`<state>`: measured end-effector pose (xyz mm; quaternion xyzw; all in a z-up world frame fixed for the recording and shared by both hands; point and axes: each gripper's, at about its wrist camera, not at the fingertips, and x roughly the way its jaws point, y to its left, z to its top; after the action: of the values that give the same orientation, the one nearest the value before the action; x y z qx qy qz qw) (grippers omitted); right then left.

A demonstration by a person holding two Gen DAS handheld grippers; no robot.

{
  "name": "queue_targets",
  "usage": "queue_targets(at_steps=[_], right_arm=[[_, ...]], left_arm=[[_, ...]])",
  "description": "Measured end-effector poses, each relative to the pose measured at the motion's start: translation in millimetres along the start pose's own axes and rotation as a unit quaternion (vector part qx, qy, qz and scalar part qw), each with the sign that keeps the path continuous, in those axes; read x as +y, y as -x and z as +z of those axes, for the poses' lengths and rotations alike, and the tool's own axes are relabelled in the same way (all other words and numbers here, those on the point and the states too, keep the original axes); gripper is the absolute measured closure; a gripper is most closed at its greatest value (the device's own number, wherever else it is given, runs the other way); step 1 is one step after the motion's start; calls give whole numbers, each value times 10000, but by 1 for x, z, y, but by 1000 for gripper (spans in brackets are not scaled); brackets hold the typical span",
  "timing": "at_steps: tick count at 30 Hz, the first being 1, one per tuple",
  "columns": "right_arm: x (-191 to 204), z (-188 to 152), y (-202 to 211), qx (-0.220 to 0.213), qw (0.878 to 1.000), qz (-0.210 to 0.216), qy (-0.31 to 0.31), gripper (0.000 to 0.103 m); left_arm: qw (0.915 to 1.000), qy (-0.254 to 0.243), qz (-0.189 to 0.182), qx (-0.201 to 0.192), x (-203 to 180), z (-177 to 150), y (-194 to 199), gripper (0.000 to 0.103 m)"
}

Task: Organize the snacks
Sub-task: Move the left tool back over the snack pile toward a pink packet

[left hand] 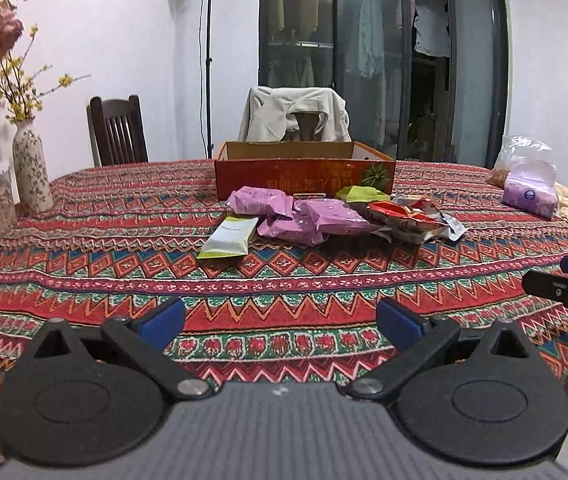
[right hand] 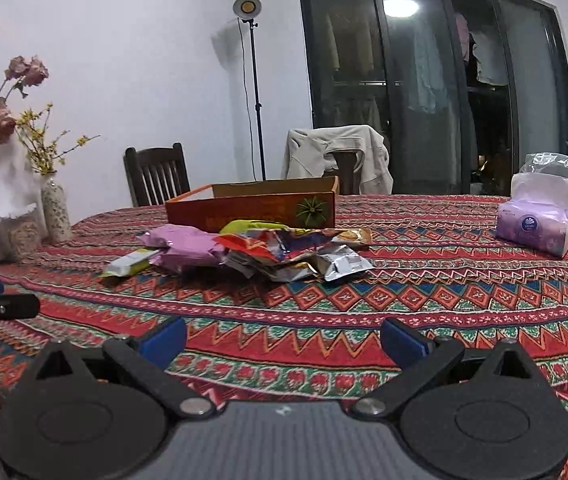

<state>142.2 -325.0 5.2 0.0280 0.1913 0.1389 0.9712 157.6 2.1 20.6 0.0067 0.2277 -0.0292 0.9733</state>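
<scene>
Both sets of jaws stand wide apart and hold nothing: my left gripper (left hand: 279, 316) and my right gripper (right hand: 284, 336) hover low over the near part of the table (left hand: 284, 280), which is covered in a red, green and blue zigzag-patterned cloth. The snacks lie in a loose heap well ahead of me, just in front of the shallow orange cardboard box (left hand: 304, 178), which I take to be where they belong; from this low angle I cannot tell whether anything is already inside it. Nearest my left side is the slim white-and-green packet (left hand: 227, 238), lying apart at the heap's edge, then the soft pink pouches (left hand: 296, 220), with the crinkled red foil wrapper (right hand: 255, 246) and silver foil packets (right hand: 340, 266) toward my right. I judge the sorting not yet begun. To do the first pick well, I would start with the white-and-green packet, since it lies free, come in low and level, close across its narrow width, and lift clear before carrying it over the box wall.
</scene>
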Motion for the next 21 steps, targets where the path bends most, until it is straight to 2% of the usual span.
queue_targets(at_steps=[9,15,18,20,21], right_arm=[[-11,12,-41,217,9997,-131,-57,0],[-31,33,-84,488,9981,-378,23,0],[-43,47,-109,580,9975,-401,91,2],[-49,56,-125,612,9972,-405,109,7],[-51,61,-134,663,9970,-382,134,14]], left_arm=[[9997,75,26,232,8,18,-48,0],[9991,113,186,371,26,46,-98,0],[9991,158,53,398,29,60,-118,0],[9987,256,-119,415,26,70,-129,0],[9982,333,-239,443,22,74,-134,0]])
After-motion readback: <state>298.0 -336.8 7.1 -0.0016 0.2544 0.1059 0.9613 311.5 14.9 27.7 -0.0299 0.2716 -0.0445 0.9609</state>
